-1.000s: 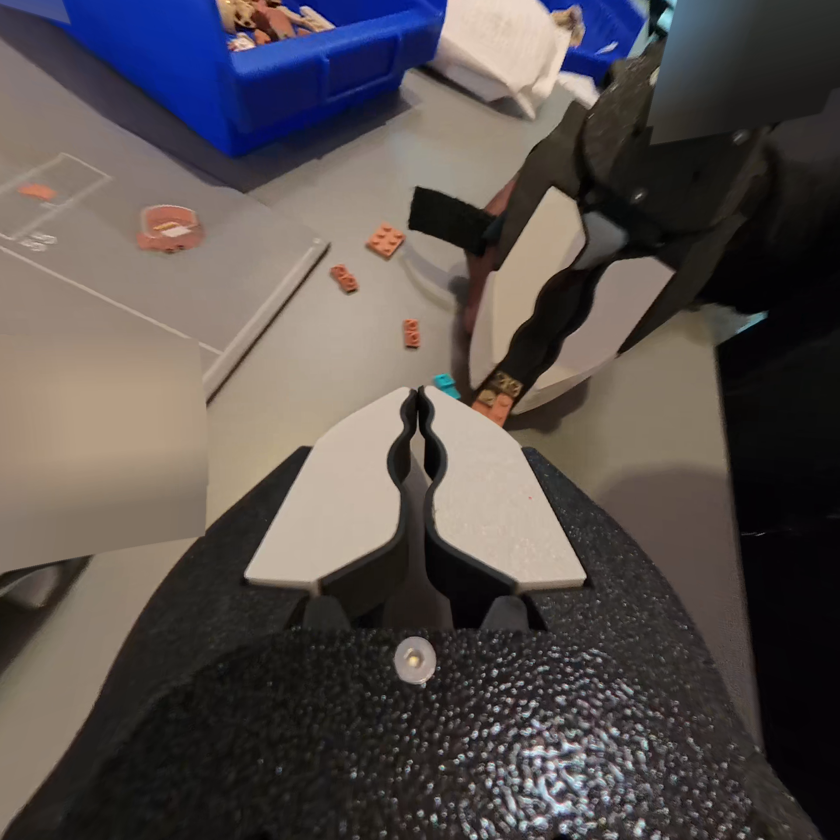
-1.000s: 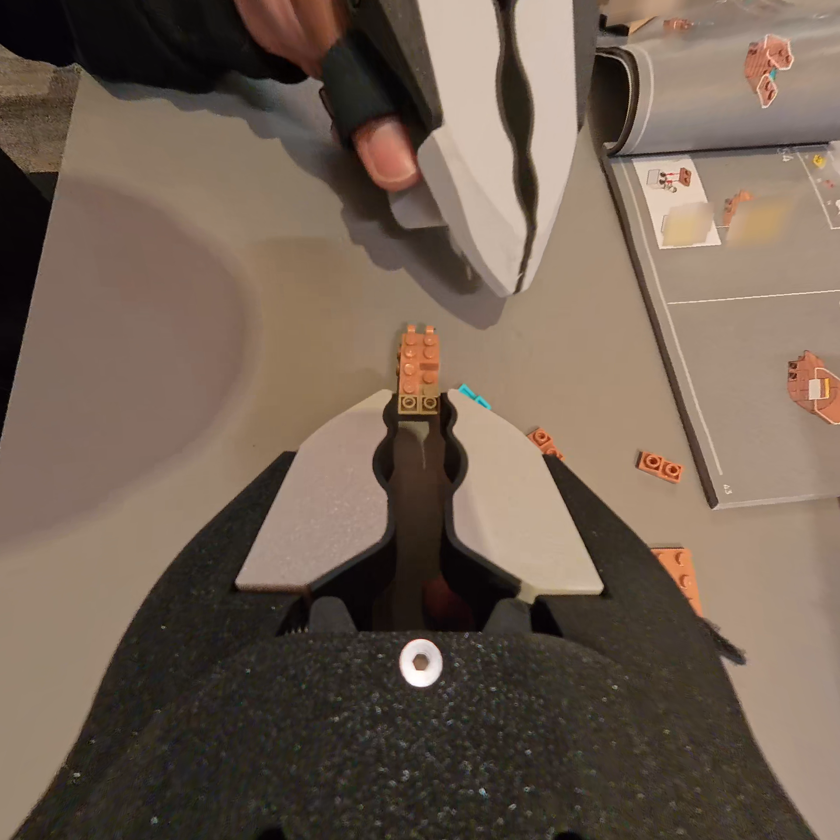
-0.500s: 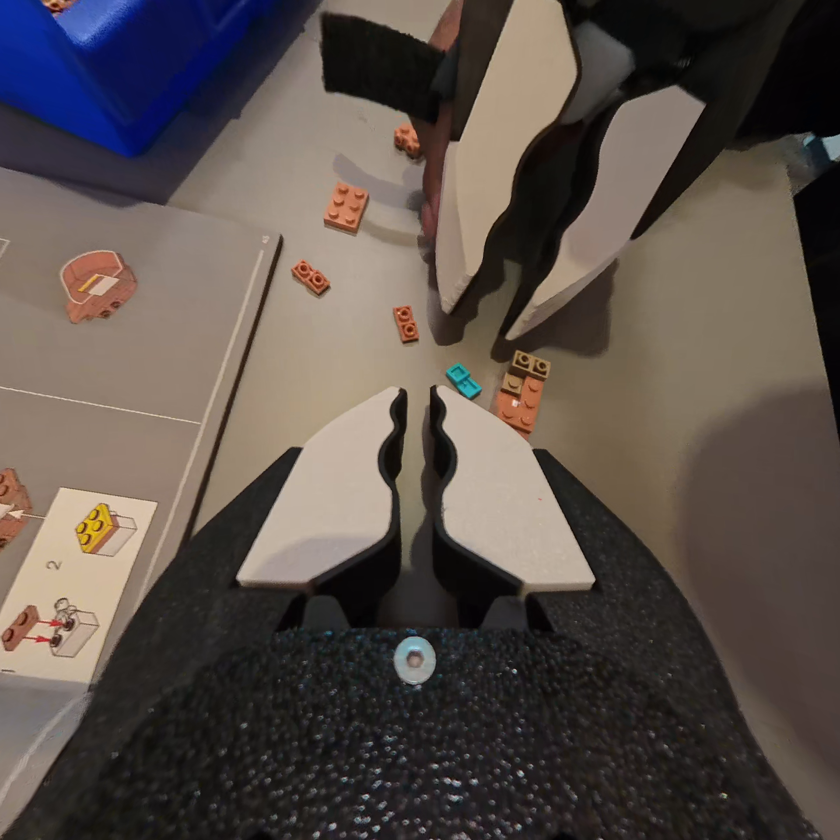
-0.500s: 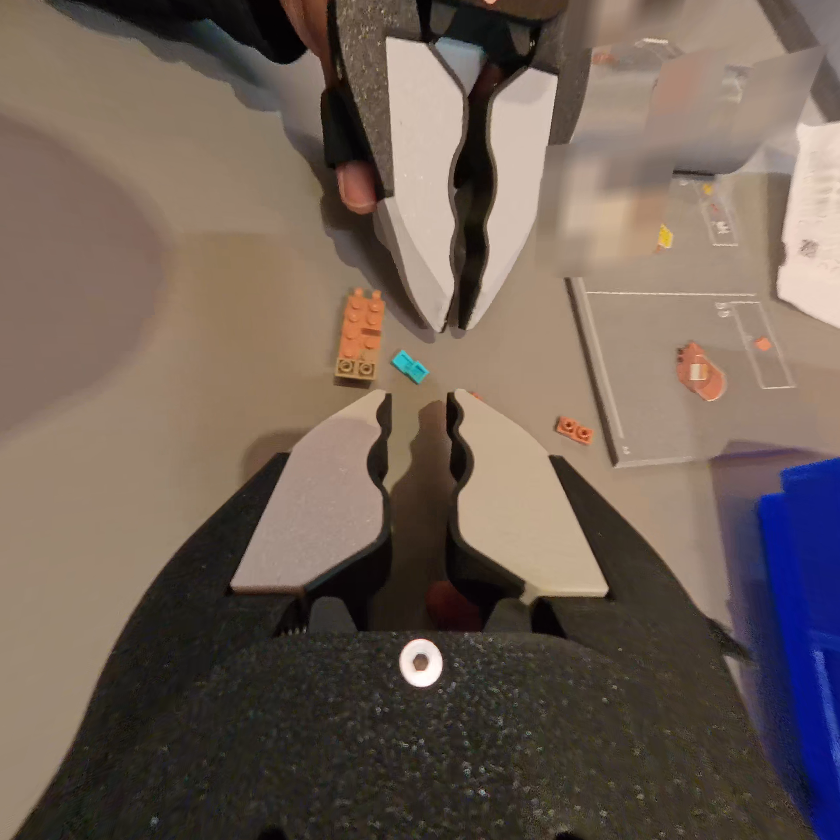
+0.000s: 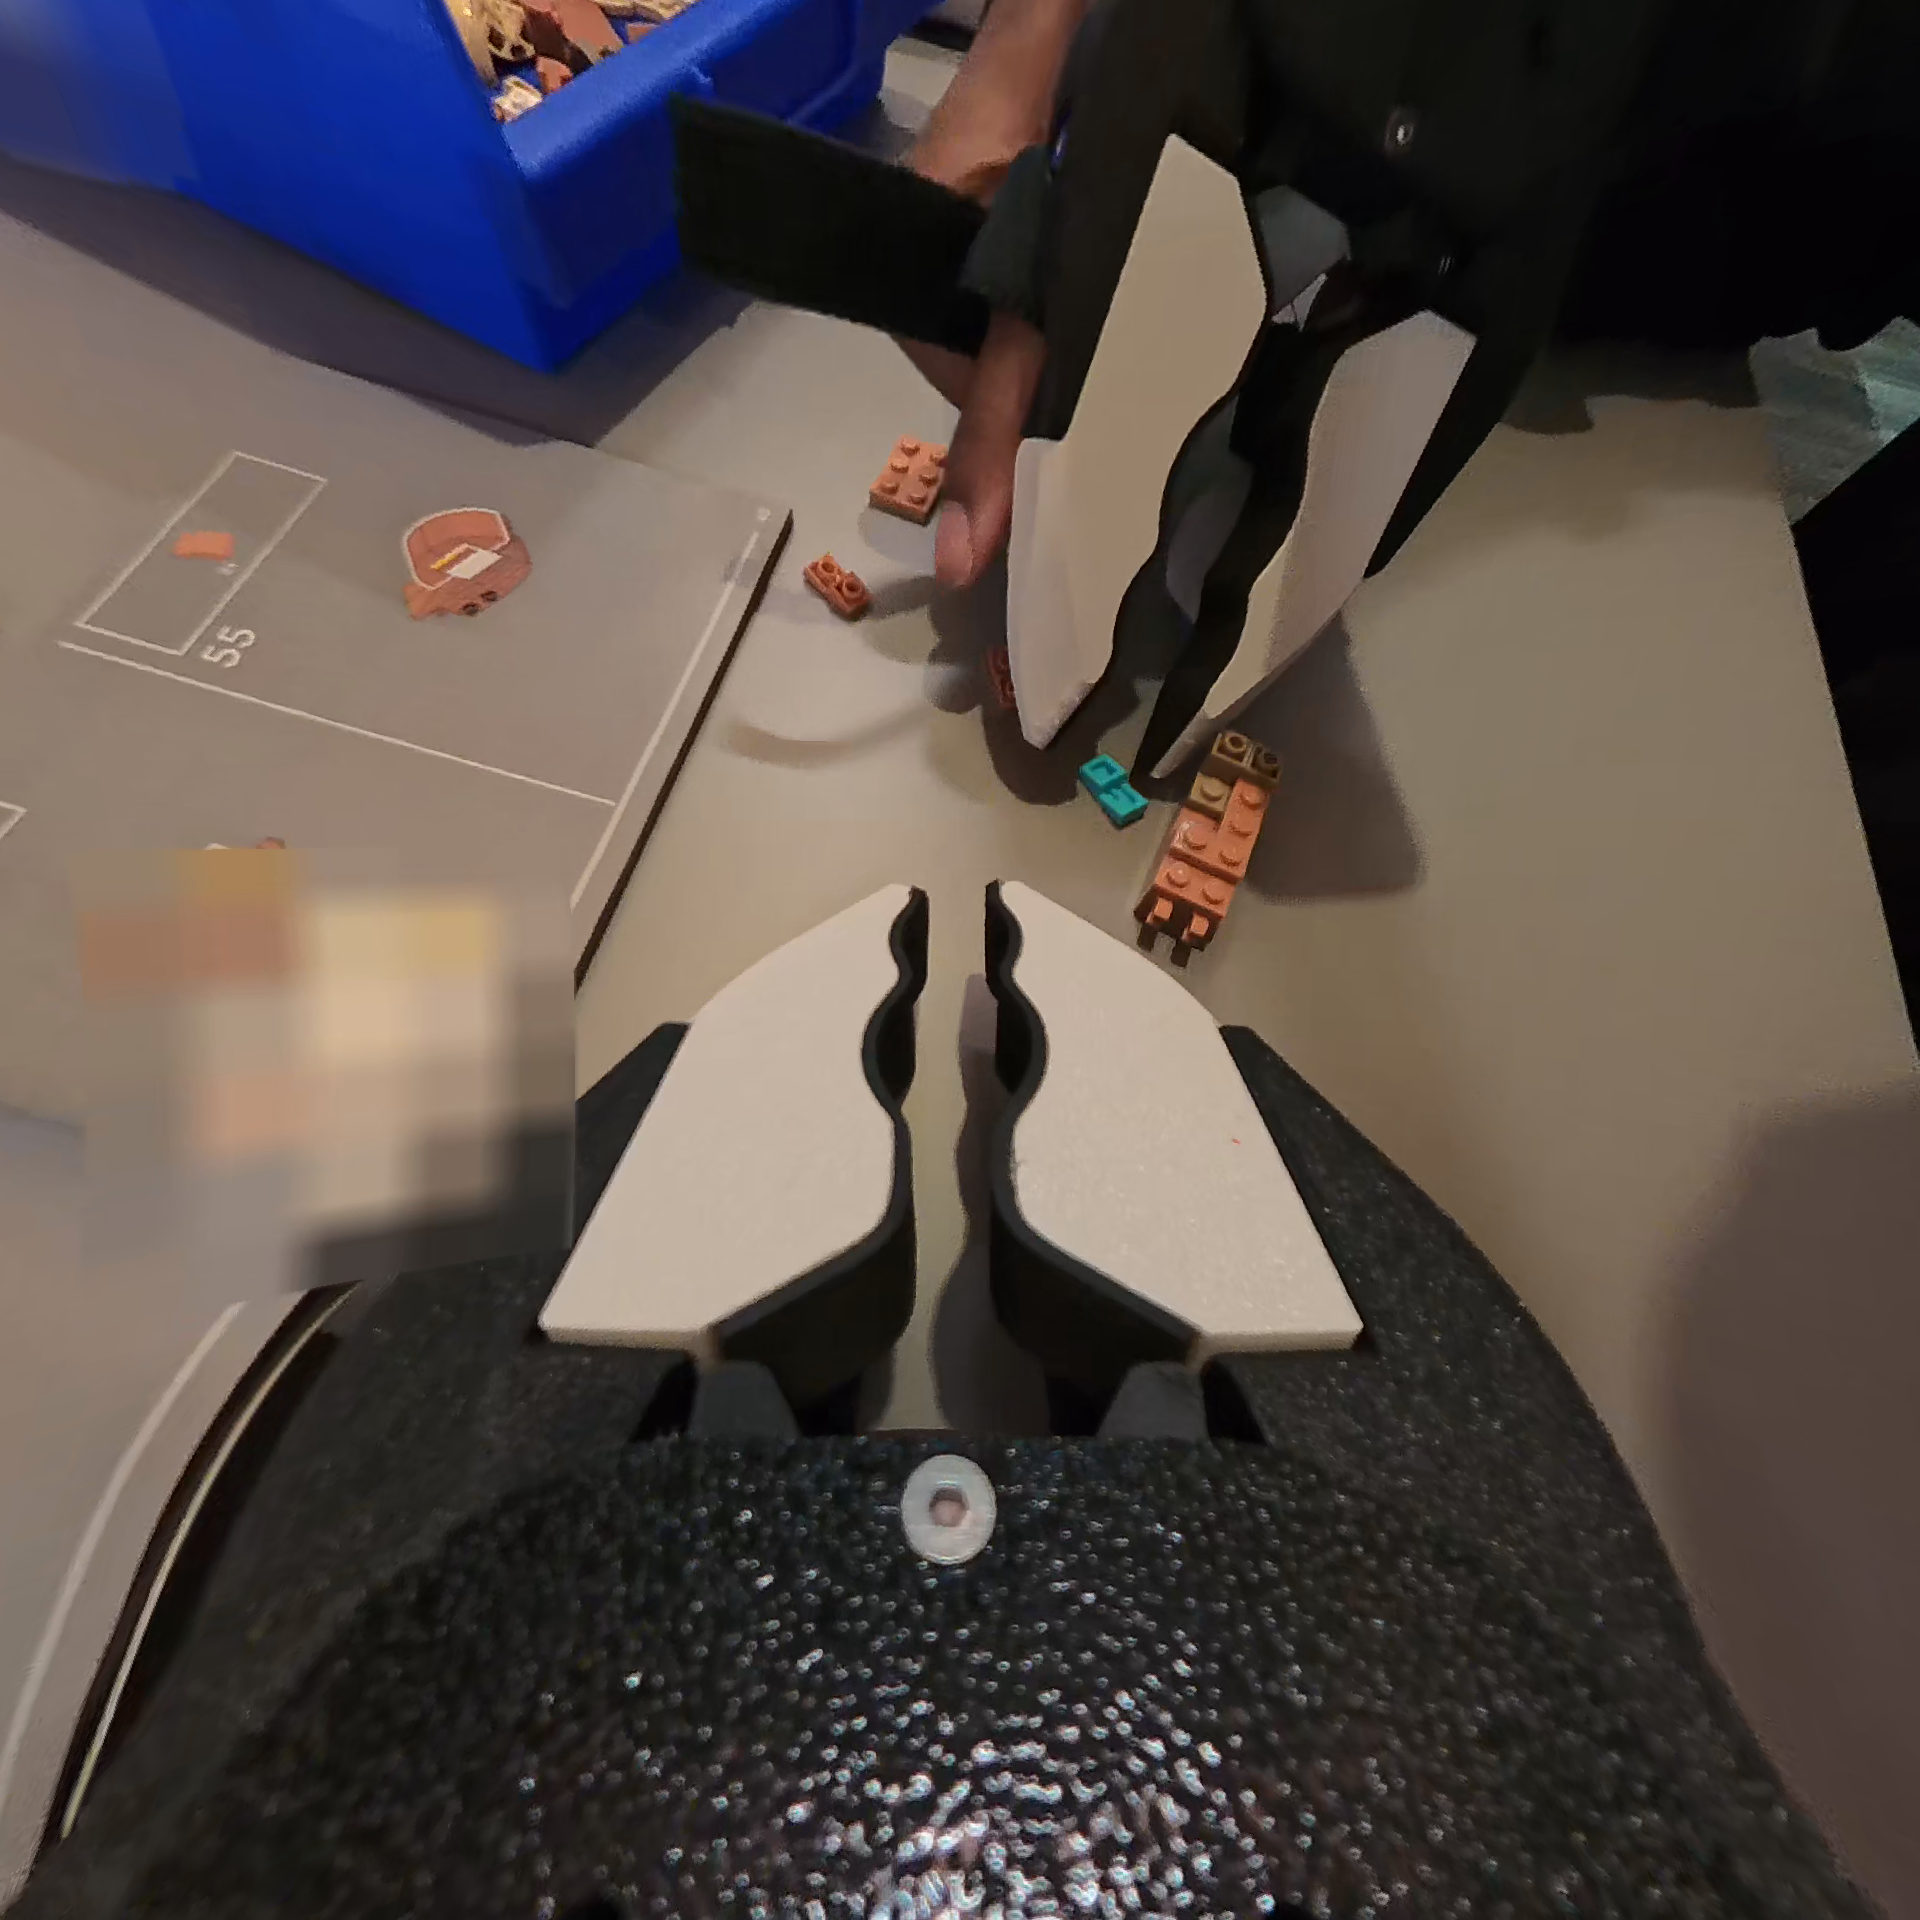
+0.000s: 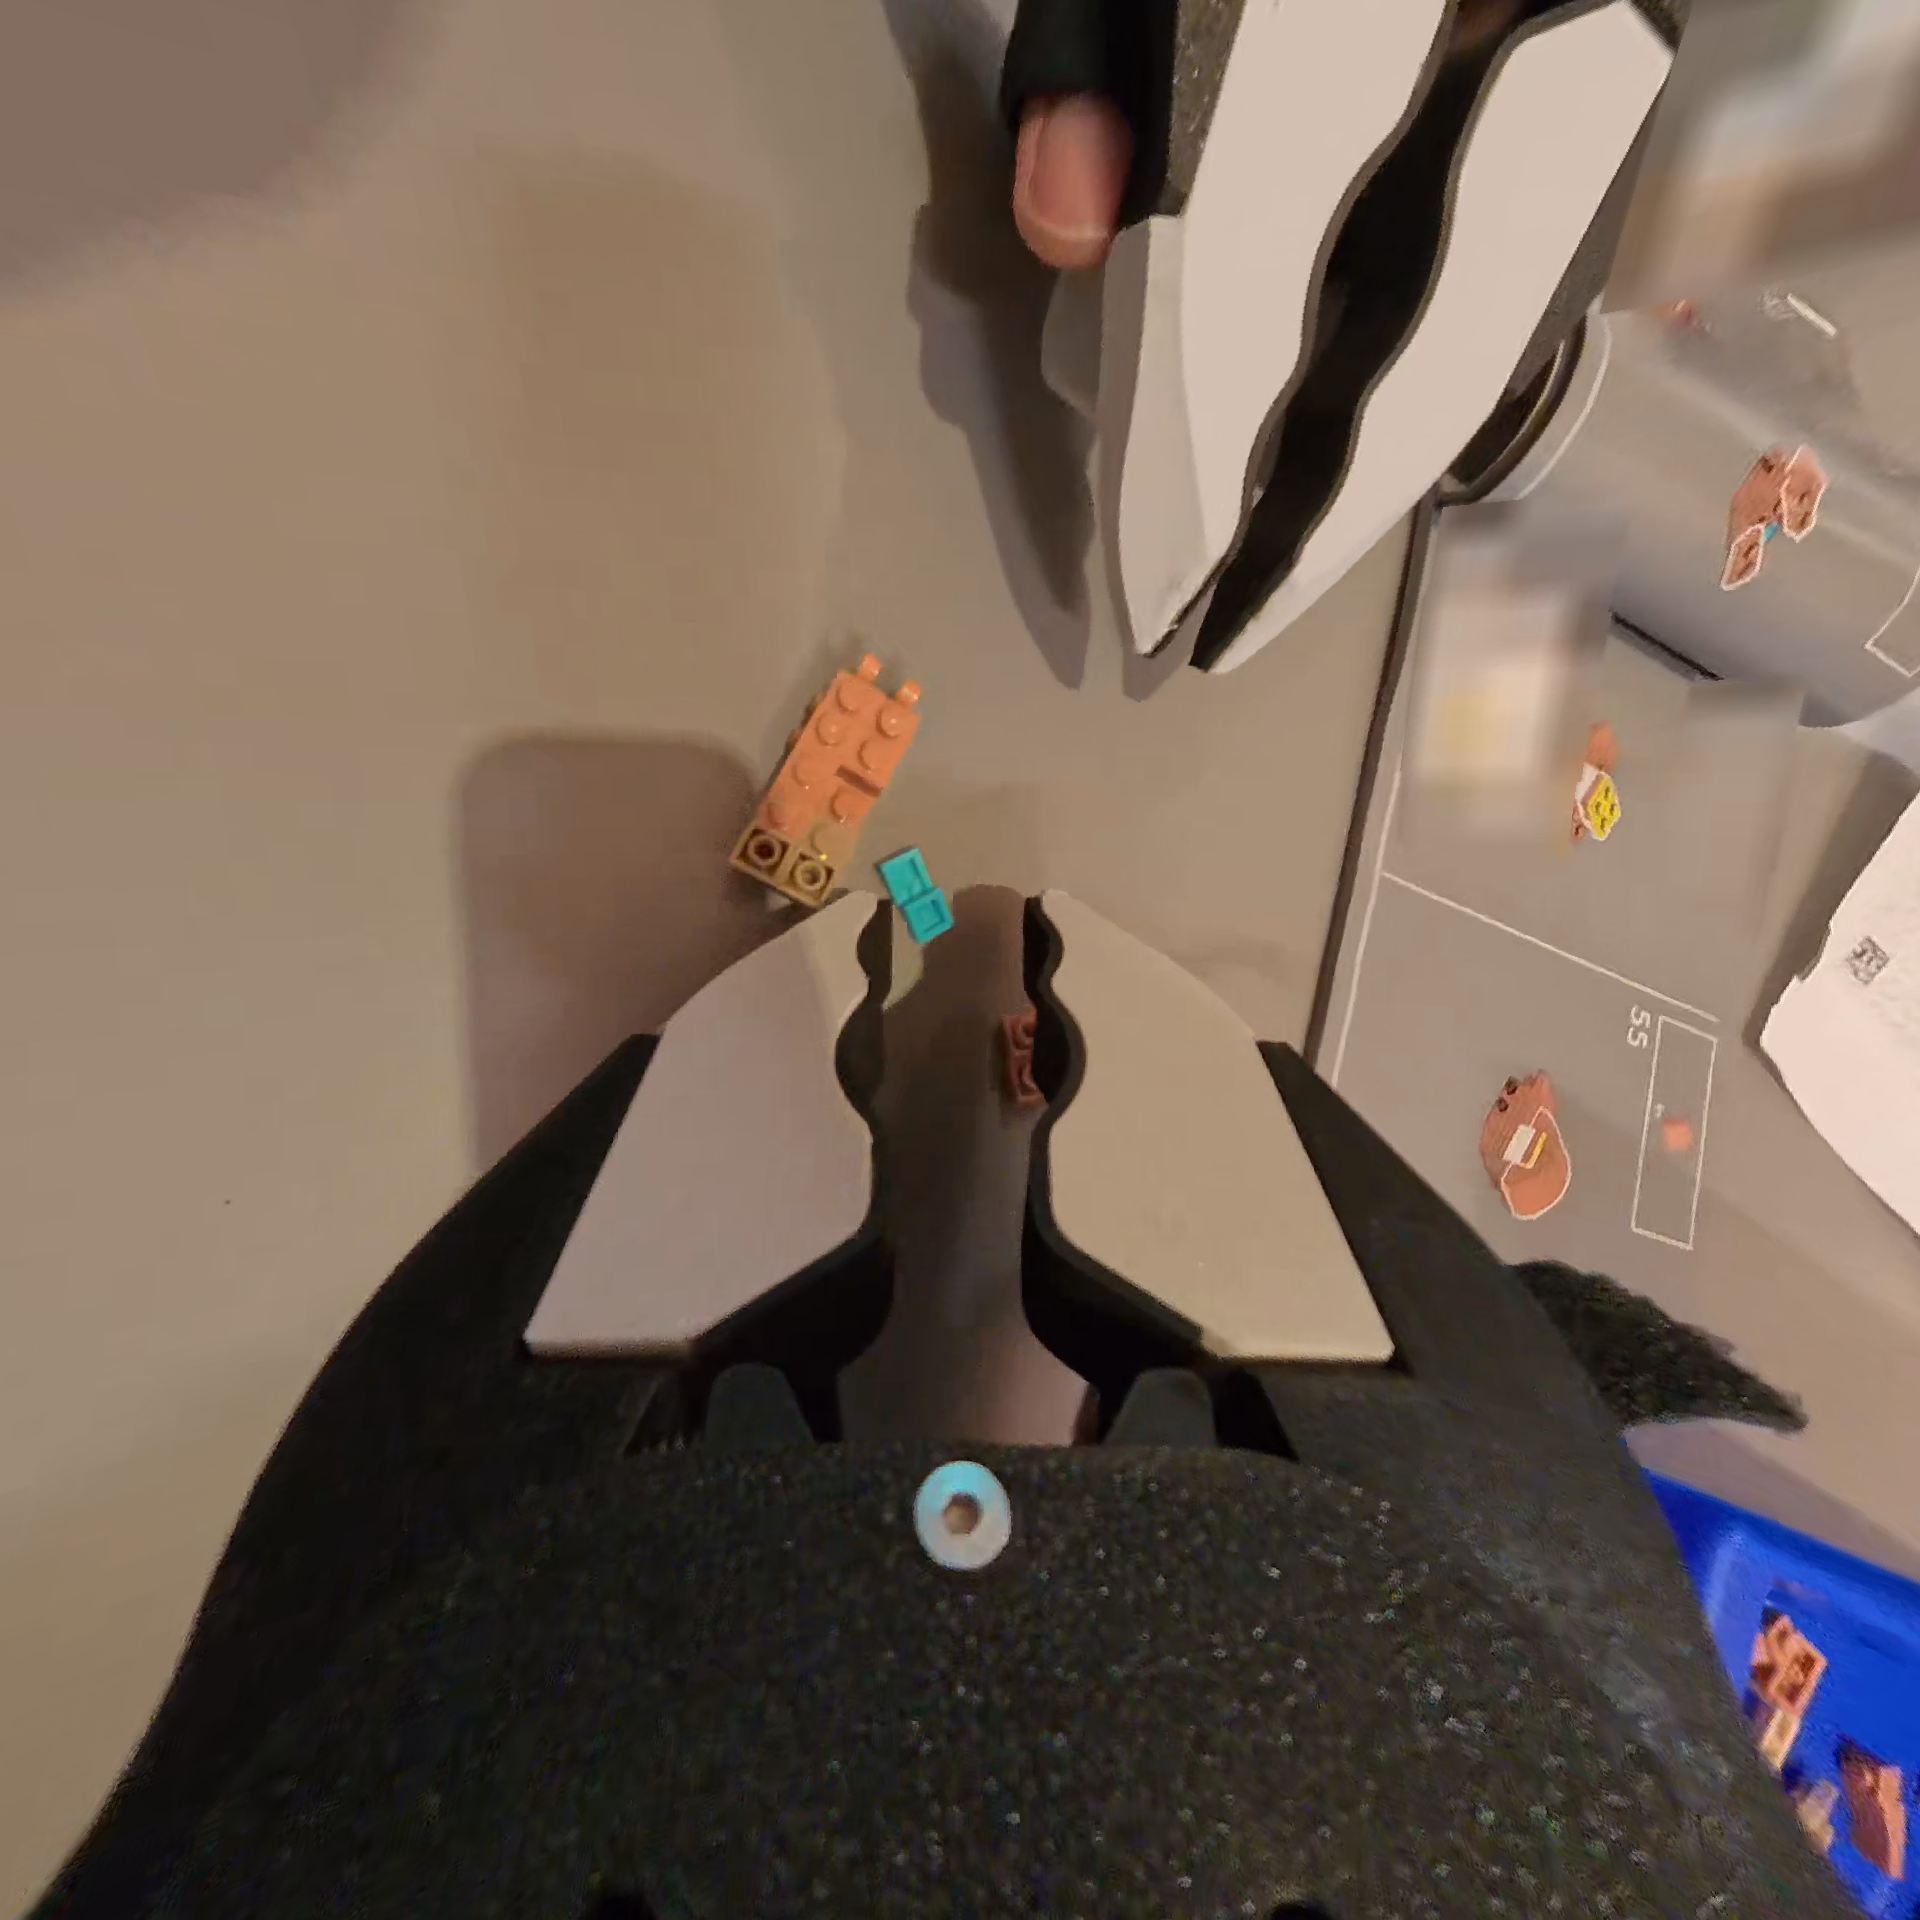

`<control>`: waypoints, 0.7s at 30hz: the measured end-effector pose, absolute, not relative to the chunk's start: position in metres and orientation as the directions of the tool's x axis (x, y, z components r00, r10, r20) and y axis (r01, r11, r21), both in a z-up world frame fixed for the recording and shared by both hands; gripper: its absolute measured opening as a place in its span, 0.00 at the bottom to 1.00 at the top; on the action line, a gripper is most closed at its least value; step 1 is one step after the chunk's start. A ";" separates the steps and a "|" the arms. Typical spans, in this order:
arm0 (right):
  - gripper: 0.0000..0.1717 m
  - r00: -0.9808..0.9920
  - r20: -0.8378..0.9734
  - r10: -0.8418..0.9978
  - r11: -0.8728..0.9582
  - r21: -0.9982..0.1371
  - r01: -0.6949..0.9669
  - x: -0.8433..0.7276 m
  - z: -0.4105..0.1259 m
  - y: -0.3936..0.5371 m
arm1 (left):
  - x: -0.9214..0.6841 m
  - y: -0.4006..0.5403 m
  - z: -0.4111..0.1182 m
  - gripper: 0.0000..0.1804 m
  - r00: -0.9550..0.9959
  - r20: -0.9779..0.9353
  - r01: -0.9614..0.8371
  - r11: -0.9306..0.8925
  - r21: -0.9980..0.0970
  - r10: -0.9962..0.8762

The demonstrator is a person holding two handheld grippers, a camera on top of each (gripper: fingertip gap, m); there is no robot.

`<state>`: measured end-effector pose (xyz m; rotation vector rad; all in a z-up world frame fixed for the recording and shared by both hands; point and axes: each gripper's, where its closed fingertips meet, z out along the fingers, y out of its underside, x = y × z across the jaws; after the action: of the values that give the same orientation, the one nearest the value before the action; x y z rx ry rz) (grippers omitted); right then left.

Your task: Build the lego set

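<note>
A small teal plate [image 6: 914,911] lies flat on the grey table [image 6: 416,520], just ahead of the right gripper [image 6: 956,904] and close to its left fingertip; the jaws stand moderately apart with nothing between the pads, and the teal piece rests on the table below rather than in the grasp. In the left wrist view the same teal plate [image 5: 1112,788] sits right under the tips of that right gripper [image 5: 1101,743], whose two grey fingers point down at the table. Just beside the teal plate, to the left of the right jaws, lies an orange brick assembly [image 6: 836,779] with a tan end facing the jaws and two small prongs at the far end; it lies flat and touches neither gripper. A dark red-brown small plate [image 6: 1023,1060] shows on the table through the gap of the right jaws, near the right finger's inner edge. The left gripper [image 5: 956,894] hovers above bare table with its jaws narrowly apart and empty; the orange brick assembly [image 5: 1205,842] is ahead and to the right of them. Farther ahead and to the left of the left jaws lie an orange square plate [image 5: 912,476] and an orange two-stud plate [image 5: 836,585], well apart from each other. An open instruction booklet [image 5: 312,675] spreads to the left of the left jaws, and a blue bin [image 5: 395,156] of mixed bricks stands beyond it. A person's finger [image 5: 977,488] reaches down beside the right gripper's finger.
</note>
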<state>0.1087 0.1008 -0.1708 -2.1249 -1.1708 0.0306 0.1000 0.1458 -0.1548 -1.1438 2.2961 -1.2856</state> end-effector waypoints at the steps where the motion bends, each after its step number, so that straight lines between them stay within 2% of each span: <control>1: 0.14 0.585 0.290 0.757 -0.352 -0.573 0.740 0.108 -0.172 0.103 | 0.099 0.147 -0.155 0.05 -0.648 0.140 -0.510 0.290 -0.810 -0.748; 6: 0.05 0.583 0.245 0.775 -0.385 -0.549 0.742 0.104 -0.176 0.105 | 0.097 0.147 -0.156 0.05 -0.651 0.141 -0.513 0.295 -0.806 -0.746; 10: 0.04 0.623 0.290 0.727 -0.398 -0.562 0.726 0.110 -0.175 0.111 | 0.097 0.146 -0.158 0.05 -0.655 0.113 -0.502 0.318 -0.804 -0.747; 12: 0.04 0.680 0.322 0.659 -0.391 -0.625 0.675 0.115 -0.165 0.118 | 0.098 0.145 -0.155 0.05 -0.658 0.094 -0.481 0.320 -0.816 -0.747; 14: 0.04 0.779 0.273 0.564 -0.359 -0.769 0.529 0.115 -0.141 0.126 | 0.103 0.143 -0.143 0.05 -0.657 0.071 -0.422 0.287 -0.860 -0.751; 17: 0.04 0.883 0.092 0.460 -0.223 -0.951 0.214 0.109 -0.095 0.131 | 0.106 0.134 -0.109 0.05 -0.682 0.076 -0.268 0.152 -0.952 -0.728; 19: 0.04 0.892 -0.022 0.452 -0.097 -0.995 0.024 0.102 -0.067 0.127 | 0.105 0.129 -0.087 0.05 -0.693 0.106 -0.182 0.031 -0.983 -0.713; 21: 0.04 0.878 -0.087 0.471 -0.013 -0.996 -0.092 0.095 -0.049 0.121 | 0.104 0.127 -0.069 0.05 -0.706 0.152 -0.130 -0.085 -0.988 -0.692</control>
<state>0.0948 0.1209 -0.0490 -1.5251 -0.3106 0.4571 0.1037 0.1272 -0.0693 -0.8883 1.7850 -1.8427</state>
